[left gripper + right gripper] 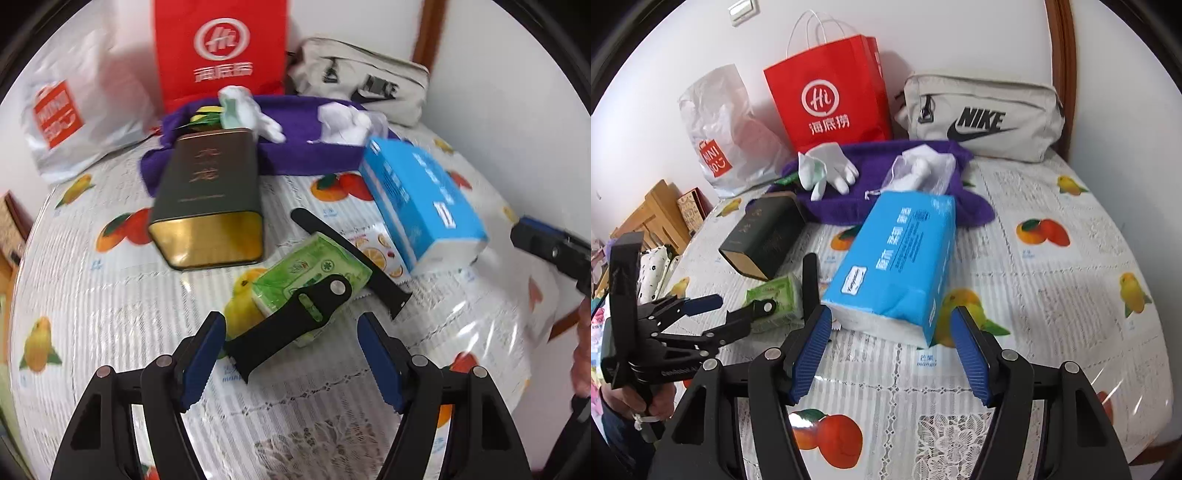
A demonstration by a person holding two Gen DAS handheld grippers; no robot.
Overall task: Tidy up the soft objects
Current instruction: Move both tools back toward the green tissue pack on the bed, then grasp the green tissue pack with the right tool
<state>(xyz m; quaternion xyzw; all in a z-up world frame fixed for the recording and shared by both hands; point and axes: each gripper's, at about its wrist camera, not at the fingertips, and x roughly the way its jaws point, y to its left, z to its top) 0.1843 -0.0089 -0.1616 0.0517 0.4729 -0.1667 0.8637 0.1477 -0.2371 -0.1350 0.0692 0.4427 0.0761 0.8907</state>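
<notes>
My left gripper (293,319) hangs open just above a short black watch strap (284,325), which lies across a green tissue packet (314,273). A longer black strap (351,258) lies behind the packet. My right gripper (892,314) is open, with the near end of the blue tissue pack (897,266) just ahead of its fingertips; the pads do not touch it. Farther back, a purple towel (846,210) carries a white glove (831,171) and a white item in a clear drawstring bag (923,170). In the right wrist view the left gripper (733,310) appears over the green packet (775,295).
A dark green tin (207,203) lies on its side left of the packet. A red paper bag (831,96), a white Miniso plastic bag (720,140) and a grey Nike pouch (982,118) stand against the wall. A citrus-print sachet (380,251) lies under the blue pack (421,199). A hand (646,402) holds the left gripper.
</notes>
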